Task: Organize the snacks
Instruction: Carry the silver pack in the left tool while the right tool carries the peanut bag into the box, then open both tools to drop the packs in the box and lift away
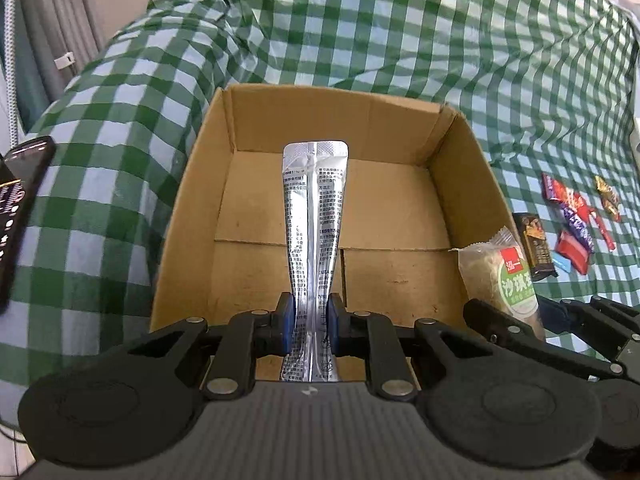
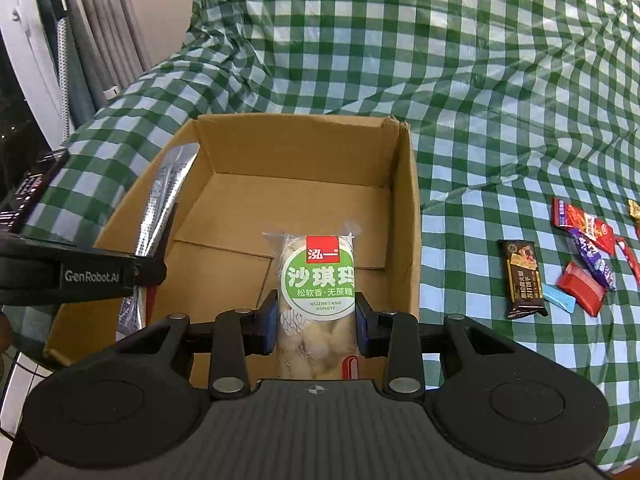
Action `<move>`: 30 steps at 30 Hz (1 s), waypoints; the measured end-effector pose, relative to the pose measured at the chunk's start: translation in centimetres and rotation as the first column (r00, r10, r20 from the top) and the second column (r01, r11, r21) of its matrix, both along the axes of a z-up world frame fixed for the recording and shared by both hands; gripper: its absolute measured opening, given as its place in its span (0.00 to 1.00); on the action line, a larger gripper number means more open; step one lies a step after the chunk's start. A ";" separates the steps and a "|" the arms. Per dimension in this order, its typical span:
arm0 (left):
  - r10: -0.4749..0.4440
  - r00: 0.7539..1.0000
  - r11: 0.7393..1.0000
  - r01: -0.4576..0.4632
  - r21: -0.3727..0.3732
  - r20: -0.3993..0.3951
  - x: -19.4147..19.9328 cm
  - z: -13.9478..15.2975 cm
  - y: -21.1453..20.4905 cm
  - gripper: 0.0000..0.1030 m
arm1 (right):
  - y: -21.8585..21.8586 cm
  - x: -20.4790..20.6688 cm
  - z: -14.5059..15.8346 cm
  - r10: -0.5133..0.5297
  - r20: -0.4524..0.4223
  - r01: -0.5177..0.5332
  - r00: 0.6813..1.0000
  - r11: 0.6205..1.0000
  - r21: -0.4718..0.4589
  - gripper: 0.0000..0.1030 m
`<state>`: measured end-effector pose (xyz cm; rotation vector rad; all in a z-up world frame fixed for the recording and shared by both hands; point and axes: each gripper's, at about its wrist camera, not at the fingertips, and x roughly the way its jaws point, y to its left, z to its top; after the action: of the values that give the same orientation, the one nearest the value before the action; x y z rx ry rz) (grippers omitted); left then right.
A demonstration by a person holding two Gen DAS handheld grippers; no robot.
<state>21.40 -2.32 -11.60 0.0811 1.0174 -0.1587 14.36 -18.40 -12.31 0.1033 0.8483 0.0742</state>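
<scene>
Snacks: loose wrapped candies (image 2: 588, 256) lie near the right edge of the green-checked cloth (image 2: 480, 80).
Box: open brown cardboard box (image 1: 400, 124), mid-cloth.
Left gripper (image 1: 312, 322): clamped on silver foil sachet (image 1: 314, 216).
Right gripper (image 2: 316, 320): clamped on clear green-labelled cake pack (image 2: 318, 280).

A: Open brown cardboard box (image 1: 400, 204) on the green-checked cloth — flaps down, floor bare.

B: And over it?

A: Long silver foil sachet with black print (image 1: 314, 240), pinched at its lower part, sealed end pointing out over the box. Beside it, a clear-wrapped pale pastry with a round green label and red tag (image 2: 318, 292), upright, squeezed at its middle.

B: Loose ones?

A: Right of the box on the cloth — dark brown bar (image 2: 524, 280), red wrappers (image 2: 580, 288), a purple one (image 2: 592, 260), a small blue piece (image 2: 558, 298).
</scene>
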 end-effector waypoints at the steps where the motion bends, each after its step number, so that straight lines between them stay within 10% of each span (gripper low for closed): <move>1: -0.001 1.000 1.000 0.001 0.004 -0.004 0.3 -0.3 -0.1 0.18 | 0.0 0.3 -0.3 -0.001 -0.004 0.001 1.000 1.000 0.000 0.37; 14: 0.014 0.999 0.997 -0.011 0.081 -0.038 2.9 -3.1 -0.7 0.21 | -0.3 2.9 -3.4 -0.013 -0.064 0.013 0.998 1.000 -0.009 0.37; 16: 0.030 0.999 0.995 -0.028 0.093 -0.013 2.9 -2.7 -0.5 0.36 | -0.5 3.1 -3.5 -0.015 -0.064 0.015 0.998 1.000 -0.003 0.38; 18: 0.040 0.999 0.995 -0.041 0.091 0.015 2.7 -1.7 -0.1 0.93 | -0.7 3.2 -3.0 -0.021 -0.045 0.022 0.999 1.000 0.009 0.48; 19: 0.048 0.998 0.995 -0.052 0.086 0.049 2.2 -0.9 0.2 1.00 | -0.7 3.1 -2.5 -0.031 -0.031 0.031 0.999 0.999 0.005 0.66; 23: 0.044 0.993 0.993 -0.056 0.105 0.114 -0.5 1.3 1.0 1.00 | -0.8 1.8 -0.4 -0.052 0.013 0.052 0.999 0.999 0.001 0.89; 30: 0.078 0.988 0.990 -0.092 0.108 0.132 -8.5 3.0 2.1 1.00 | -0.1 -4.6 2.4 -0.046 0.002 0.046 0.999 0.997 0.058 0.94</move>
<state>12.86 -0.20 -8.56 0.1499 0.9004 -0.0170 9.77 -18.46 -9.90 0.1768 0.8403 0.0554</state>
